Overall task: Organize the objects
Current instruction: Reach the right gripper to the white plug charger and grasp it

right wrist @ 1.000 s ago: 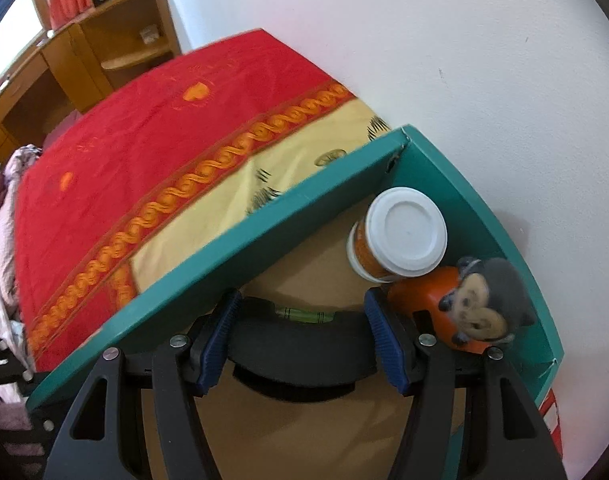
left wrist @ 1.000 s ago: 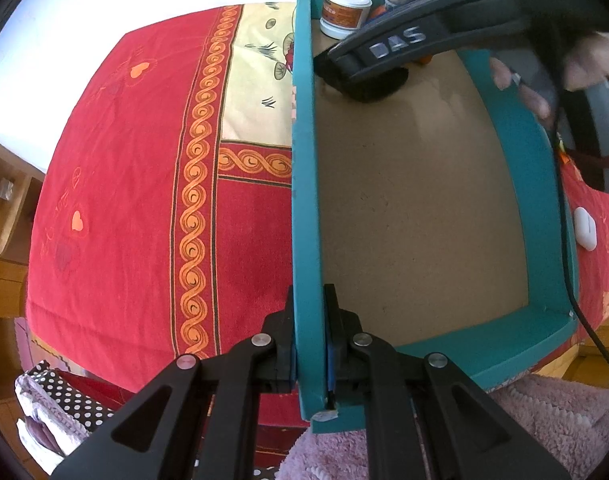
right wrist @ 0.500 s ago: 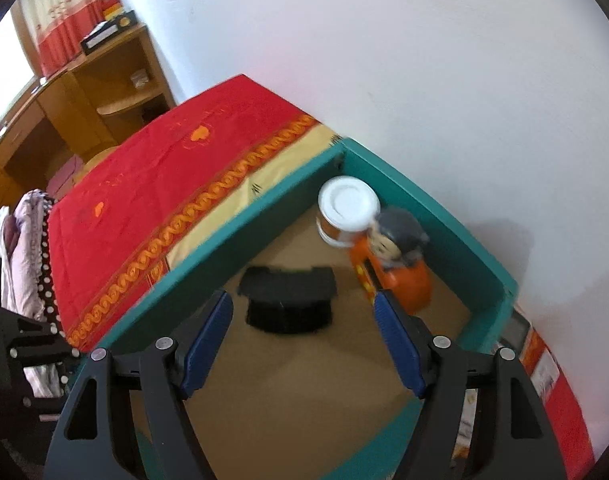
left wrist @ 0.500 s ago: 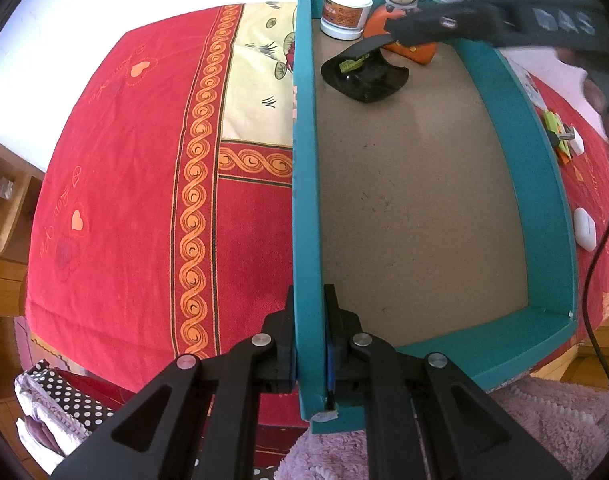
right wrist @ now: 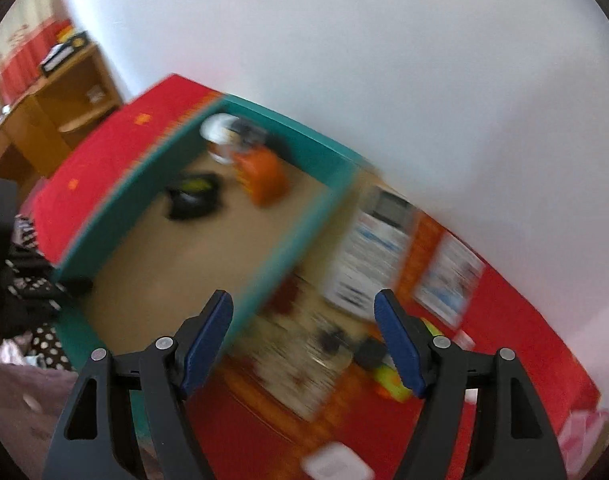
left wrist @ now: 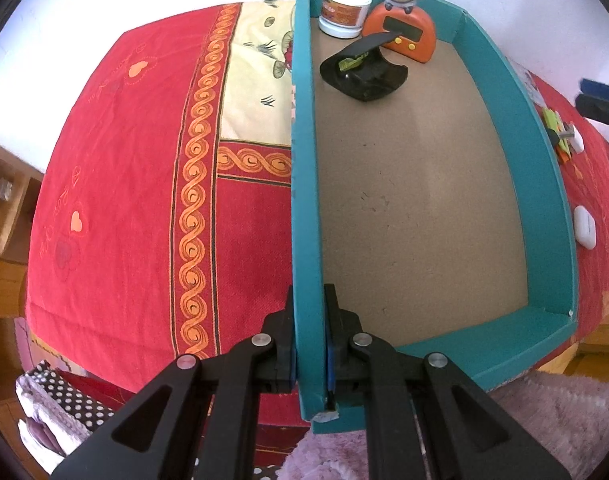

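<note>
A teal box [left wrist: 304, 184] with a brown floor lies on the red patterned cloth. Its far corner holds a white jar [left wrist: 344, 12], an orange monkey timer [left wrist: 404, 32] and a black curved piece [left wrist: 364, 74]. My left gripper [left wrist: 309, 354] is shut on the box's near left wall. My right gripper [right wrist: 304, 340] is open and empty, held above the cloth to the right of the box [right wrist: 152, 184]; this view is blurred. Its tip shows at the right edge of the left wrist view [left wrist: 600, 100].
Right of the box on the cloth lie printed cards [right wrist: 380, 248], a yellow-green item [right wrist: 392, 380], a white case [left wrist: 584, 226] and small green and orange pieces [left wrist: 556, 128]. A wooden shelf [right wrist: 52, 120] stands at the far left. A pink rug [left wrist: 544, 432] lies below.
My right gripper let go of the black curved piece in the box, opened, and pulled back up and to the right. The left gripper kept its hold on the box wall.
</note>
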`<state>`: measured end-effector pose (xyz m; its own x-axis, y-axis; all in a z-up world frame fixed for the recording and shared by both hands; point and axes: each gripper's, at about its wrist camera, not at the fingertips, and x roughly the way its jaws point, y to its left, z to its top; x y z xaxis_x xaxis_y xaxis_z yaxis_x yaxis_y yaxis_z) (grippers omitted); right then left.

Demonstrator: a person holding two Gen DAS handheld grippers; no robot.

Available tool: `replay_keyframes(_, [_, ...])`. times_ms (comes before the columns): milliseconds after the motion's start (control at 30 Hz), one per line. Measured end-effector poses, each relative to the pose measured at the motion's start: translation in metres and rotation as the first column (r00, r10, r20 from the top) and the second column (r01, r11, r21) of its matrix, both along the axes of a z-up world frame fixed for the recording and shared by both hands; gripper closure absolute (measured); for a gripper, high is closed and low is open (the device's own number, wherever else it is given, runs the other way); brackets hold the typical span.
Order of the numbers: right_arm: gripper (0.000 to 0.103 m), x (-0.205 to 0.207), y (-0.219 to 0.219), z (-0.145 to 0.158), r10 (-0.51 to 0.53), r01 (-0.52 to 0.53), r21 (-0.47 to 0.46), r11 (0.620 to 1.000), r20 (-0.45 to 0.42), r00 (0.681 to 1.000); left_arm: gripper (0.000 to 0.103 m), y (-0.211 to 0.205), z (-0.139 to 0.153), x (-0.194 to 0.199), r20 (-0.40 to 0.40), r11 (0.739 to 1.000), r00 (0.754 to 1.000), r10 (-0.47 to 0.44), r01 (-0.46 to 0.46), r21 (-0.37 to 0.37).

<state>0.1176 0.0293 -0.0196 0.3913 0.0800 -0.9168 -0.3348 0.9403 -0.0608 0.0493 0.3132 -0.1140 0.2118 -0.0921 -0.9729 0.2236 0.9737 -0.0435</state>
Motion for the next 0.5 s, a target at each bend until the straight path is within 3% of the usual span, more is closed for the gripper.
replay_keyframes(133, [0.028, 0.004, -0.055, -0.016, -0.128, 0.126, -0.111, 0.986, -0.011, 0.992, 0.095, -0.006, 0.0, 0.0, -0.001, 1.0, 1.0, -0.01, 0.01, 0.009])
replay_keyframes(233, [0.028, 0.009, -0.101, -0.034, -0.237, 0.231, -0.103, 0.968, -0.056, 0.97, 0.095, -0.01, 0.0, 0.0, -0.003, 1.0, 1.0, -0.009, 0.009, 0.01])
replay_keyframes(367, [0.028, 0.01, -0.124, -0.056, -0.236, 0.213, -0.224, 0.951, -0.078, 0.969, 0.094, -0.015, 0.0, 0.002, -0.005, 1.0, 1.0, -0.013, 0.013, 0.019])
replay_keyframes(500, [0.028, 0.013, -0.135, -0.071, -0.199, 0.166, -0.232, 0.958, -0.127, 0.972, 0.094, -0.016, 0.0, 0.003, -0.009, 1.0, 1.0, -0.001, 0.001, 0.017])
